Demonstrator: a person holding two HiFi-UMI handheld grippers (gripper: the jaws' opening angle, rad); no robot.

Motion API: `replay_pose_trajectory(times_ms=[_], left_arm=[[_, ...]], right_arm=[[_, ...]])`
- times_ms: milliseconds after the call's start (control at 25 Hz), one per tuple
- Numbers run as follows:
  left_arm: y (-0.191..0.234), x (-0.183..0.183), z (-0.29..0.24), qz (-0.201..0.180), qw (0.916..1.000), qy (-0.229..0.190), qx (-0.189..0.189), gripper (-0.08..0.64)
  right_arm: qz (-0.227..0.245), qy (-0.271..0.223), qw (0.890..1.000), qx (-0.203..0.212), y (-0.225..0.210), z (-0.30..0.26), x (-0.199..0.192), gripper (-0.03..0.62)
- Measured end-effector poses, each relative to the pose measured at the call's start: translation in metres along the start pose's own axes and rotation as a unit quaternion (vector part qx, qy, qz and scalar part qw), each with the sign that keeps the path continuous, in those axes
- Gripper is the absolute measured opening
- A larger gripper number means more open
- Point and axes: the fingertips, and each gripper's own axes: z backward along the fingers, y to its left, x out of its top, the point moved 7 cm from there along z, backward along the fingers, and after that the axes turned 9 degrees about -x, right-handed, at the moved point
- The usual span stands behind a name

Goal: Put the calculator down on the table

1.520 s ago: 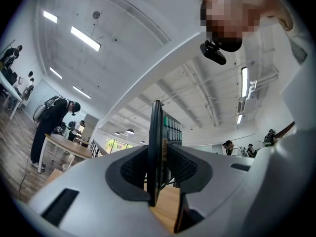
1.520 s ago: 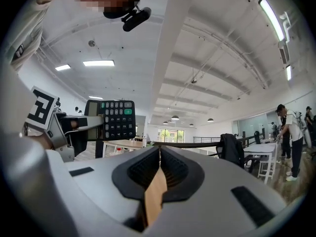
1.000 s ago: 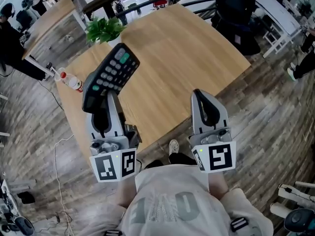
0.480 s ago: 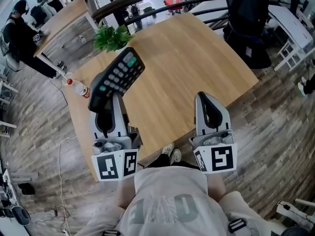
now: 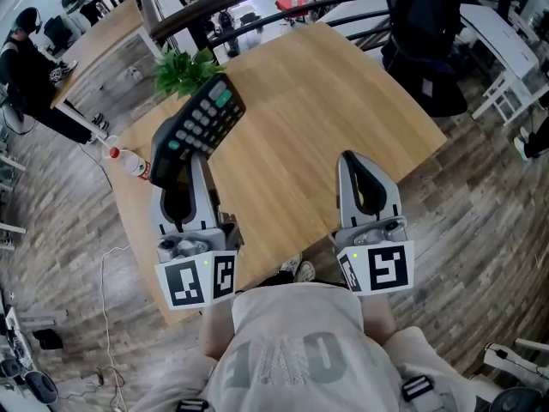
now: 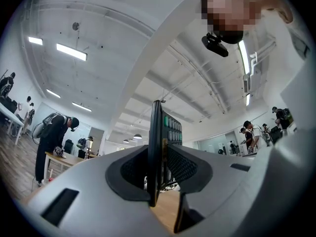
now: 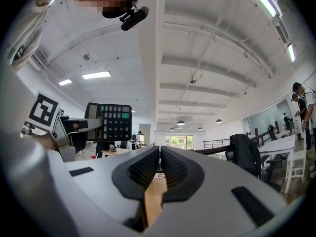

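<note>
One grip logged: left tongs [image 5: 192, 161] pinching calculator [image 5: 196, 127] by lower end; right tongs [image 5: 353, 163] pressed together, empty. Judged light, rigid, slick; hold across faces.

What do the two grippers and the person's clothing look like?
The left gripper and right gripper have pale grey shells with black ribbed pads. Each carries a white cube with black square markers. The person wears a light grey shirt.
</note>
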Motion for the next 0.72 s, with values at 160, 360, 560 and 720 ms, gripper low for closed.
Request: replay_pose_trajectory(times_ms=[160,360,560,720], left_arm=[[0.007,-0.005,-0.006,-0.003,1.0000,0.005,0.001,0.119],[0.025,-0.023,-0.049,-0.011,0.9957,0.075,-0.052,0.118],[0.045,-0.061,-0.096,0.004,0.9653,0.203,-0.164,0.118],[0.055,-0.095,-0.123,0.003,0.9241,0.302,-0.235,0.118]], right_arm=[[0.004,0.006,1.000,0.003,0.004,-0.005,-0.003,0.021],[0.005,0.021,1.000,0.002,0.002,-0.030,-0.001,0.020],[0.001,0.033,0.999,0.002,0.003,-0.035,-0.006,0.021],[-0.001,0.051,0.999,-0.001,0.000,-0.033,-0.016,0.021]])
